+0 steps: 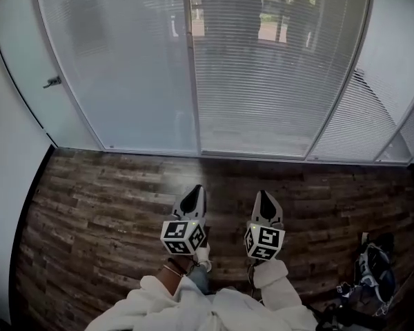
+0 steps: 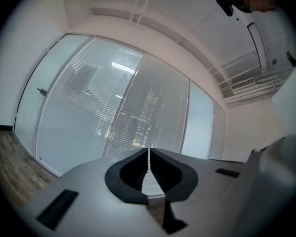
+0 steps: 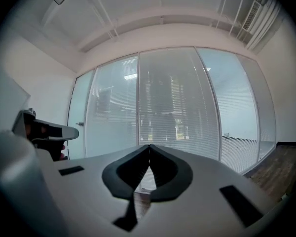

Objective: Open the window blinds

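Note:
White slatted window blinds hang behind glass panels across the far wall; they also fill the left gripper view and the right gripper view. The middle panel's slats let a dim view through; the left panel looks milky. My left gripper and right gripper are held side by side over the wood floor, well short of the glass, pointing at it. Both are shut with nothing between the jaws, tips meeting in the left gripper view and the right gripper view.
Dark wood plank floor runs up to the window frame. A door handle sits on the frosted panel at far left. A bag and cables lie on the floor at lower right. White wall on the left.

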`<state>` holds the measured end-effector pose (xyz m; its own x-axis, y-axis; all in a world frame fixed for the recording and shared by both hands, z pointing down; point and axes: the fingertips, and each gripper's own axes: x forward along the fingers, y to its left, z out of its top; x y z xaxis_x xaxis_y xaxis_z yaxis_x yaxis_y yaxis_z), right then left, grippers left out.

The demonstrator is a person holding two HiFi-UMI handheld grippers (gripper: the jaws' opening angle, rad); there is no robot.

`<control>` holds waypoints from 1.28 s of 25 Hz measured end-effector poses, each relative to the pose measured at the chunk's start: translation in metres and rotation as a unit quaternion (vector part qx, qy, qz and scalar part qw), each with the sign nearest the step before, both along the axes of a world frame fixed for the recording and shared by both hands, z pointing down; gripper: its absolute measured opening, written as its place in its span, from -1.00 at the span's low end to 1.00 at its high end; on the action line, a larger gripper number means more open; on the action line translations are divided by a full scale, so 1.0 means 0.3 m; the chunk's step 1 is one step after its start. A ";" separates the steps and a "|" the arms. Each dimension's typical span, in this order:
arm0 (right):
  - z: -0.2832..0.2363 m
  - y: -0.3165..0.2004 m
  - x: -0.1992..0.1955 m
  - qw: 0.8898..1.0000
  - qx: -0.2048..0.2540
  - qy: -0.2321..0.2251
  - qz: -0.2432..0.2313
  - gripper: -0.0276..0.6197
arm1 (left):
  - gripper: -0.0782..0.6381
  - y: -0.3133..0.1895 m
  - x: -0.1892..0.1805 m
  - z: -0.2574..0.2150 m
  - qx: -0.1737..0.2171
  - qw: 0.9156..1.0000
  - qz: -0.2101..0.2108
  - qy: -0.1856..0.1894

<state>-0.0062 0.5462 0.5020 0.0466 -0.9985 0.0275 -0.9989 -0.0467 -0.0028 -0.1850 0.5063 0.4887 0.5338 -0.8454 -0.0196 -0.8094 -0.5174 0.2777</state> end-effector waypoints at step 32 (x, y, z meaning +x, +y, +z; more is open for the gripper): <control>-0.053 -1.650 0.170 1.000 0.003 -0.003 0.015 -0.88 | -0.78 -1.667 0.141 0.022 -0.034 0.999 0.009 -0.004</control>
